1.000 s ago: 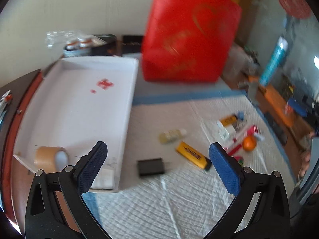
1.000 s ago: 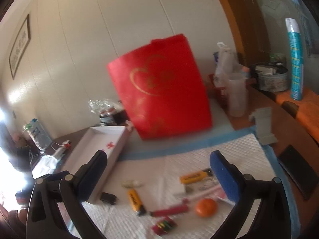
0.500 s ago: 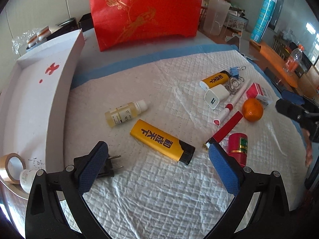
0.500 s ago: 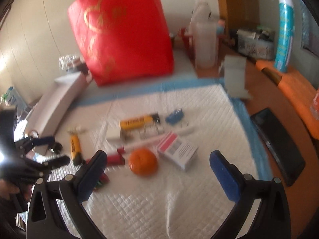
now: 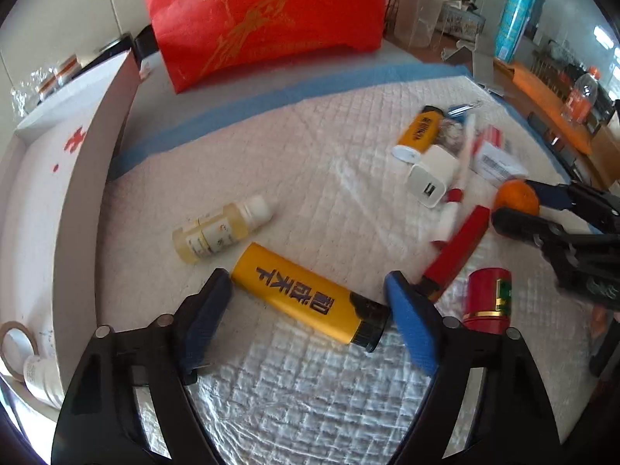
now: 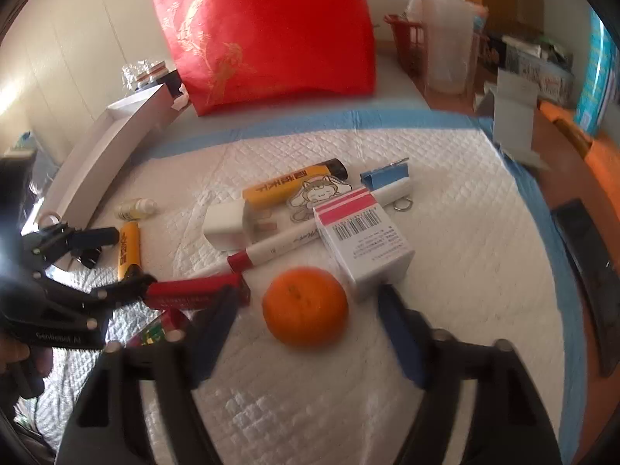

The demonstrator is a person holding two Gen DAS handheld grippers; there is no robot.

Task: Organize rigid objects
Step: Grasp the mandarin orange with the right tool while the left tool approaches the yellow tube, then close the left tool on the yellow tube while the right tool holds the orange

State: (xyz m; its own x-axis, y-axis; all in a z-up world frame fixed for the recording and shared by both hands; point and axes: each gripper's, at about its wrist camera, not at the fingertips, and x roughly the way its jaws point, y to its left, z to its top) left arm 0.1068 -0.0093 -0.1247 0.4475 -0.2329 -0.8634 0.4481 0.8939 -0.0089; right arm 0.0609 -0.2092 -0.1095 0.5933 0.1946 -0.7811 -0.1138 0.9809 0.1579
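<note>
A yellow lighter (image 5: 306, 296) lies on the white quilted mat between the fingers of my open left gripper (image 5: 310, 302), with small gaps at both ends. An orange (image 6: 305, 312) lies on the mat between the fingers of my open right gripper (image 6: 306, 329), untouched. The left gripper also shows in the right wrist view (image 6: 112, 255), the right gripper in the left wrist view (image 5: 542, 209). A small pale bottle (image 5: 221, 232), a red stick (image 5: 459, 250), a red can (image 5: 488, 300), a white charger (image 5: 432, 180), a marker (image 6: 310, 238), a second yellow lighter (image 6: 292, 186) and a white-pink box (image 6: 364, 238) lie around.
A white tray (image 5: 73, 201) with a tape roll (image 5: 15, 341) stands at the left. A red bag (image 5: 263, 11) stands at the back. A blue clip (image 6: 383, 176), a keyring charm (image 6: 317, 195), a black phone (image 6: 589, 267) and a clear cup (image 6: 445, 42) sit to the right.
My left gripper has dropped towards the mat and come around the yellow lighter. My right gripper has moved in low around the orange. Both jaws look narrower than before.
</note>
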